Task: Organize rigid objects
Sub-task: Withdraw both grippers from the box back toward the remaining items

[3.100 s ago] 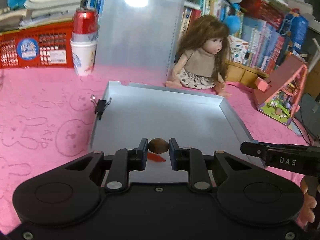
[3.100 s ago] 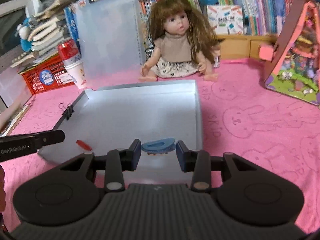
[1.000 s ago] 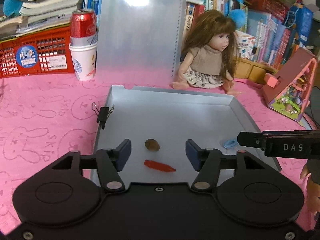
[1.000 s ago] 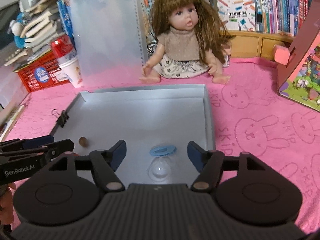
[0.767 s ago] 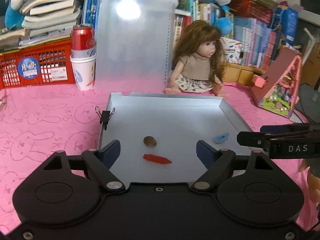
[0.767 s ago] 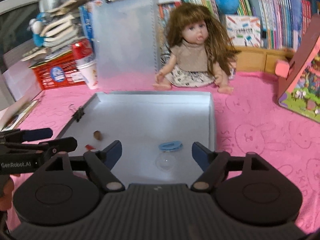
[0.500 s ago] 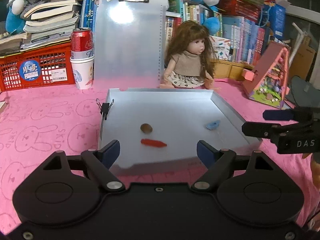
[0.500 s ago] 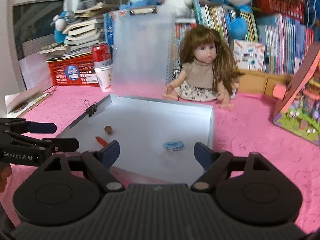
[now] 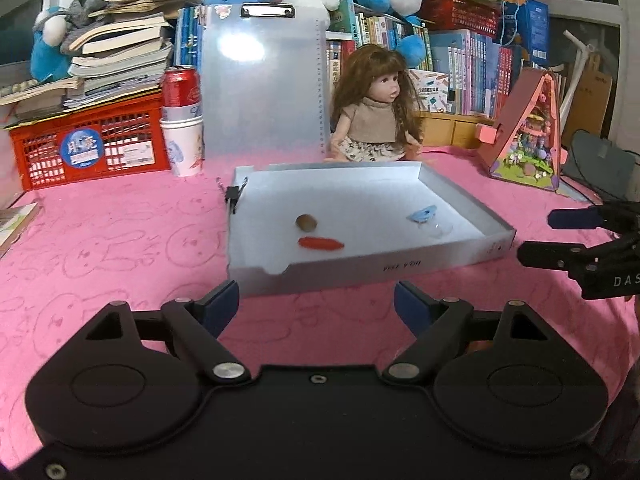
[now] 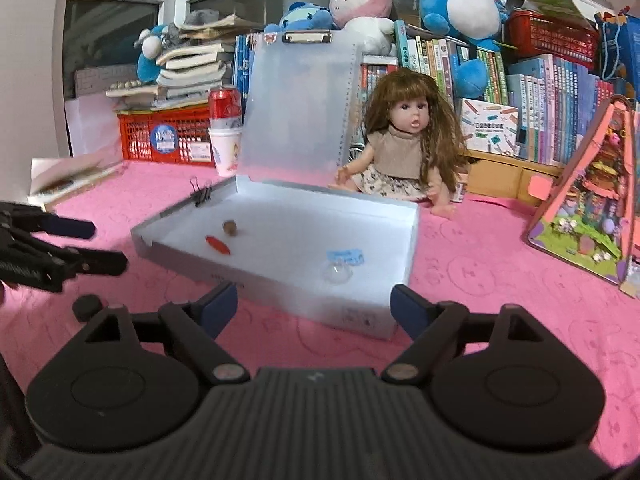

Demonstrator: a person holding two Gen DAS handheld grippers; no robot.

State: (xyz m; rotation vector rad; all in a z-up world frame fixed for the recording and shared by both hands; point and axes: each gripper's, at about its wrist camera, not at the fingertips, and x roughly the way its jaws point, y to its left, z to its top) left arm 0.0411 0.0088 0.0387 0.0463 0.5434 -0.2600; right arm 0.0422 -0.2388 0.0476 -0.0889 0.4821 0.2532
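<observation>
Both grippers are empty, jaws spread wide, nothing between the pads. Left gripper (image 9: pixel 316 306) and right gripper (image 10: pixel 312 306) hover over the pink cloth (image 9: pixel 120 248), just short of the tray's near wall.

Tray (image 9: pixel 400 268): shallow, grey, lid propped upright behind it, binder clip (image 9: pixel 232 196) on its left rim. Four small items lie on its floor:
- brown nut (image 9: pixel 306 222), left of centre
- red piece (image 9: pixel 321 243), just in front of the nut, apart from it
- blue clip (image 9: pixel 421 214), toward the right wall
- clear dome (image 10: pixel 338 274), touching or just beside the blue clip; cannot tell which

Handling, as judgement:
- All four look light and stiff; grip force matters little, aim matters a lot.
- Nut: rounded, likely to roll or squirt out. Take it across its widest part, pads centred.
- Red piece: long and thin, lies flat. Pinch across the short axis at mid-length.
- Blue clip: flat, low profile. Take it by its edges, fingertips down to the floor.
- Dome: smooth, transparent, probably slippery and hard to judge by eye; may crack if thin plastic. Close slowly on its rim.
- Tray floor looks slick; things may skid when nudged.
</observation>
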